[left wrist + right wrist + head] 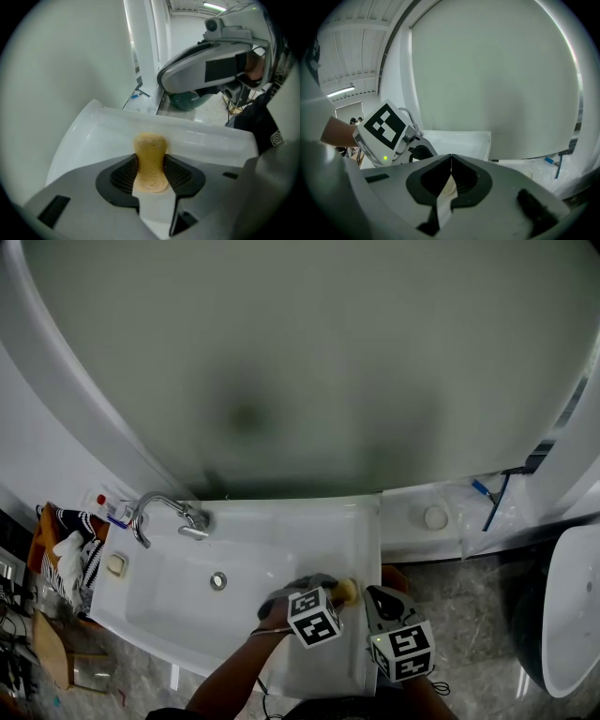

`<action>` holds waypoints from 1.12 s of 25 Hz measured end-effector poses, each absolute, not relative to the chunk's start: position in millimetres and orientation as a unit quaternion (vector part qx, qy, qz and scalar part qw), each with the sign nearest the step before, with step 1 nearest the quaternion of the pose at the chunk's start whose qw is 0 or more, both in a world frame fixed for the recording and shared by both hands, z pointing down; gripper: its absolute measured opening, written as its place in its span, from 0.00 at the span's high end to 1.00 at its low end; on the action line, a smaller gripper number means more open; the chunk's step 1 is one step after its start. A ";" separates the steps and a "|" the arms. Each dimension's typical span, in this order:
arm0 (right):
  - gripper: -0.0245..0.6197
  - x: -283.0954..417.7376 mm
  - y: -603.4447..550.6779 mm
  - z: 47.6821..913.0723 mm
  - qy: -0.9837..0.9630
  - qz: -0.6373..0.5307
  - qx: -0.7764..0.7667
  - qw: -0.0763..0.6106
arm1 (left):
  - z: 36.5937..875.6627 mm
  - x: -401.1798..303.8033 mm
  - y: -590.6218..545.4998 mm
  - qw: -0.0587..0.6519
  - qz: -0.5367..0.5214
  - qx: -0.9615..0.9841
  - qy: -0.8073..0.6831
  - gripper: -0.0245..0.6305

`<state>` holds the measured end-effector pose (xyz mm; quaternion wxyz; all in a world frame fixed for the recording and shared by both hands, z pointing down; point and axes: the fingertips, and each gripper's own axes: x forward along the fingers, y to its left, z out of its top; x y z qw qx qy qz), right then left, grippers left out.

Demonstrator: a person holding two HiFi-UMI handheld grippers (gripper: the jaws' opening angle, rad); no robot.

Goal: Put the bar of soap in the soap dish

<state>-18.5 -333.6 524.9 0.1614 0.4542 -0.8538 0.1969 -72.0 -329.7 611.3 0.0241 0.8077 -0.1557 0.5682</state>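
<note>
The left gripper [150,165] pinches the tan, waisted bar of soap [150,145] between its fingers, over the right ledge of the white ceramic sink [281,531]. The right gripper [451,164] has its fingers pressed together, empty. The soap is best carried level, with a steady squeeze, to the small cream dish [116,564] beside the chrome tap [164,512].

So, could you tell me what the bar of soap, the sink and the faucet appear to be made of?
Bar of soap: matte, waxy, yellow-tan with small dark specks and a pressed mark on its face; it looks like solid soap.
Sink: smooth glossy white with soft highlights, probably glazed ceramic, possibly acrylic.
Faucet: bright reflective silver, likely chrome-plated metal.
</note>
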 end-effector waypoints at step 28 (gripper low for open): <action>0.94 -14.8 -330.0 528.3 -0.852 0.200 0.457 0.159 | 618.1 -67.6 -324.0 0.007 0.594 0.797 -0.110 0.68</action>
